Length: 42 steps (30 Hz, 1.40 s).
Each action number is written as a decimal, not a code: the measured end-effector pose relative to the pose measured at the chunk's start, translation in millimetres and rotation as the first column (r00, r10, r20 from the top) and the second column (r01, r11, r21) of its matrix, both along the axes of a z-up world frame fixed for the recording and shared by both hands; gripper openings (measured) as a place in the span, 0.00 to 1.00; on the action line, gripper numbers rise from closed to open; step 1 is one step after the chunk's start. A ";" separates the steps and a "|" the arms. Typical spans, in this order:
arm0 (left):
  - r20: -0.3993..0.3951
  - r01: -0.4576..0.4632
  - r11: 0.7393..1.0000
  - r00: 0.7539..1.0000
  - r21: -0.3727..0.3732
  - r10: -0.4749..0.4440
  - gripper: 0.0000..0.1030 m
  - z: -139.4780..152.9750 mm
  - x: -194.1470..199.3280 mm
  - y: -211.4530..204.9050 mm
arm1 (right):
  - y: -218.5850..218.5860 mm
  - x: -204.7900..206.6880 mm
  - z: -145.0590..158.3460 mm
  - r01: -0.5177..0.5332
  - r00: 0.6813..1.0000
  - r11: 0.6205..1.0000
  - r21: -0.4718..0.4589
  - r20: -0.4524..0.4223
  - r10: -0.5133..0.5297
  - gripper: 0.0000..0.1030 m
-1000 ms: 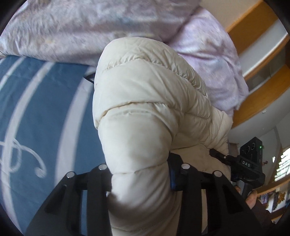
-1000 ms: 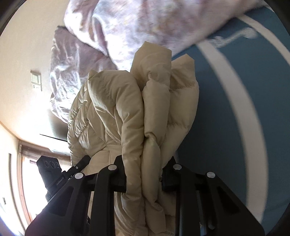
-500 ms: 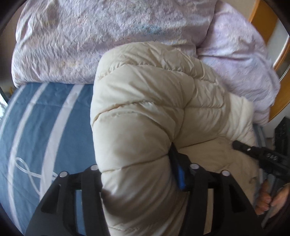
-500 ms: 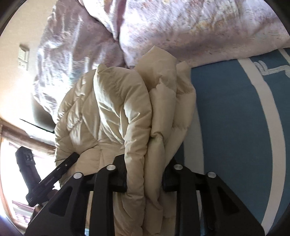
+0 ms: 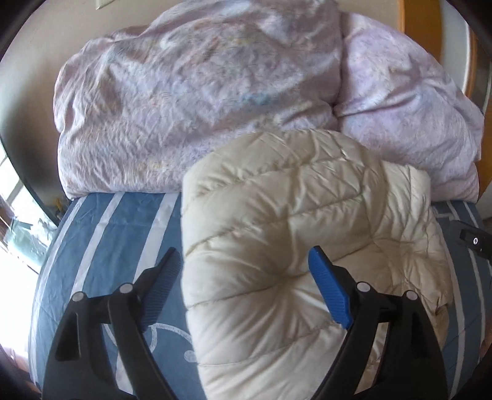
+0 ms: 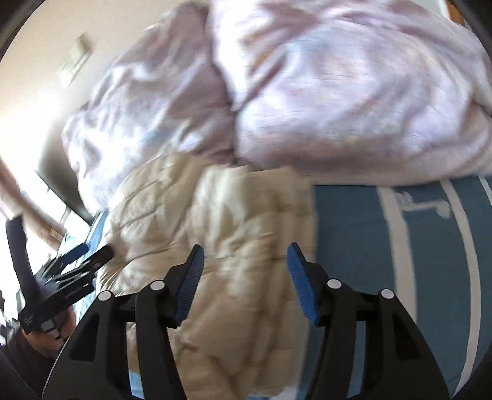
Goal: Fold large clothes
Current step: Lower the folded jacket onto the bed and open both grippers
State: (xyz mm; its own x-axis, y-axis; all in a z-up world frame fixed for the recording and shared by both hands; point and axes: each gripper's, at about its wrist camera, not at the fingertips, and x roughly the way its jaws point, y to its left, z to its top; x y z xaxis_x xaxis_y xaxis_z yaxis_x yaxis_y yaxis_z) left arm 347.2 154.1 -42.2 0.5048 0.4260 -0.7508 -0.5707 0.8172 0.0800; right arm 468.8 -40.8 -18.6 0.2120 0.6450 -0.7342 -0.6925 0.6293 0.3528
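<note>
A cream quilted down jacket (image 5: 295, 234) lies folded in a bundle on the blue striped bedsheet (image 5: 123, 234). It also shows, blurred, in the right wrist view (image 6: 221, 234). My left gripper (image 5: 246, 270) is open, its blue pads standing either side of the jacket's near left part without clamping it. My right gripper (image 6: 244, 261) is open just above the jacket's right part. The left gripper shows at the left of the right wrist view (image 6: 67, 270), and a black tip of the right gripper at the right edge of the left wrist view (image 5: 470, 238).
A bunched pale lilac duvet (image 5: 200, 101) fills the far side of the bed, right behind the jacket, and shows in the right wrist view (image 6: 307, 92). A wooden frame (image 5: 421, 27) stands at the far right. A bright window (image 5: 12, 221) is at the left.
Both grippers have opened and let go of the jacket, which now rests on the sheet. Both have drawn back a little; the right view is motion-blurred.
</note>
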 end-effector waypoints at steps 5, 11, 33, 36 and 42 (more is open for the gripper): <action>-0.034 0.020 1.000 0.999 0.000 -0.020 0.82 -18.5 1.9 -12.8 | 28.9 -24.4 -13.9 -0.088 0.994 0.993 -0.074 0.065 0.093 0.47; -0.038 0.025 1.000 0.999 0.017 -0.025 0.82 -26.5 2.6 -24.0 | 29.0 -23.5 -51.2 -0.062 0.996 0.979 -0.195 0.051 0.073 0.41; -0.120 -0.025 1.000 0.992 0.015 0.027 0.87 -48.2 17.5 -13.8 | 31.9 2.0 -88.2 -0.035 0.999 0.980 -0.196 -0.022 0.031 0.41; -0.129 -0.033 0.999 0.991 0.015 0.035 0.88 -49.1 19.0 -12.9 | 38.2 3.0 -92.3 -0.035 0.999 0.979 -0.200 -0.021 0.031 0.41; -0.109 -0.043 0.999 0.993 0.022 0.045 0.89 -41.3 12.7 -16.9 | 42.9 4.1 -85.4 -0.034 0.999 0.980 -0.196 -0.029 0.029 0.44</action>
